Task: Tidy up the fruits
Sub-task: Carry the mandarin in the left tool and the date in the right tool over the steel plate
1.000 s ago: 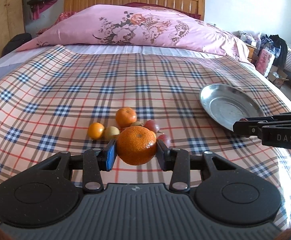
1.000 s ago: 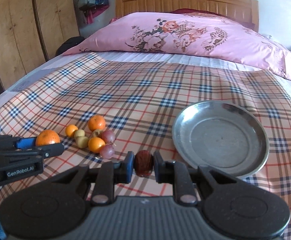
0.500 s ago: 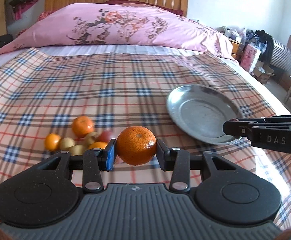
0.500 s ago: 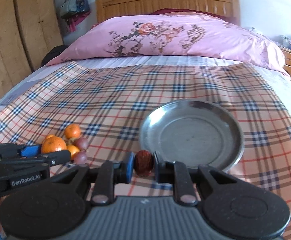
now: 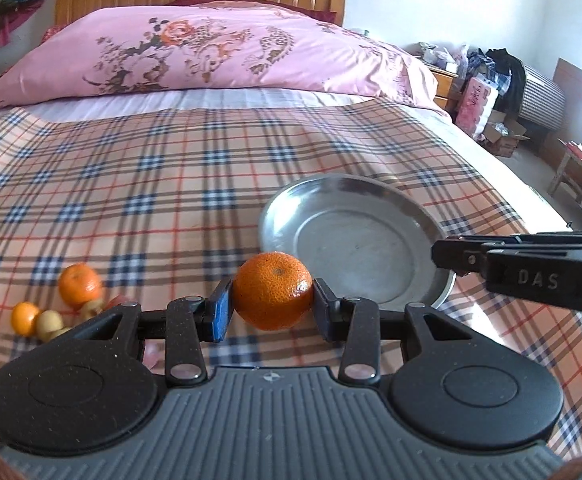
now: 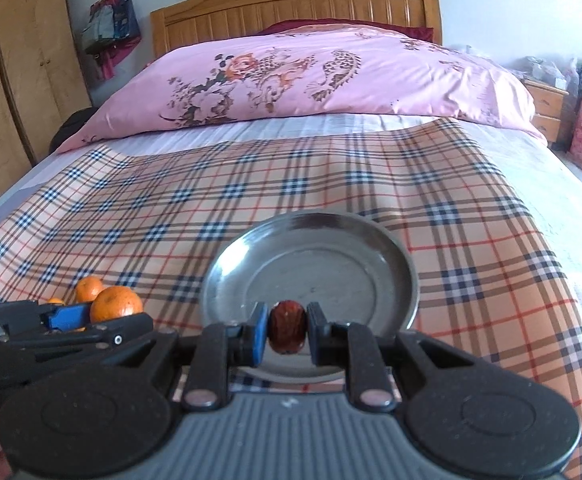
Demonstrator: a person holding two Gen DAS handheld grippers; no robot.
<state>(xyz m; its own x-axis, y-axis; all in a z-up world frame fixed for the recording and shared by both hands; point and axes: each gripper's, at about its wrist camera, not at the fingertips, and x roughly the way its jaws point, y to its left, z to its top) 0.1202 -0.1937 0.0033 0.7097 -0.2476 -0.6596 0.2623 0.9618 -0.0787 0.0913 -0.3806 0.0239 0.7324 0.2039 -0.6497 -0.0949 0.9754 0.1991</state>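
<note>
My left gripper (image 5: 273, 307) is shut on a large orange mandarin (image 5: 274, 295) and holds it above the bedspread, just left of the empty steel plate (image 5: 355, 240). My right gripper (image 6: 287, 334) is shut on a small dark red date (image 6: 287, 332) and holds it over the near rim of the plate (image 6: 311, 280). The left gripper with its mandarin (image 6: 116, 303) also shows at the left of the right wrist view. The right gripper's side (image 5: 531, 276) reaches in over the plate's right edge in the left wrist view.
A small pile of fruit lies on the plaid bedspread at the left: a mandarin (image 5: 80, 284), a small orange fruit (image 5: 25, 318), yellowish small fruits (image 5: 49, 323). A pink pillow (image 5: 219, 52) and wooden headboard lie beyond. Boxes and clutter stand off the bed's right side.
Both grippers have moved right toward the plate with their fruit. The plate is now closer and more central in both views; the fruit pile has slid to the left.
</note>
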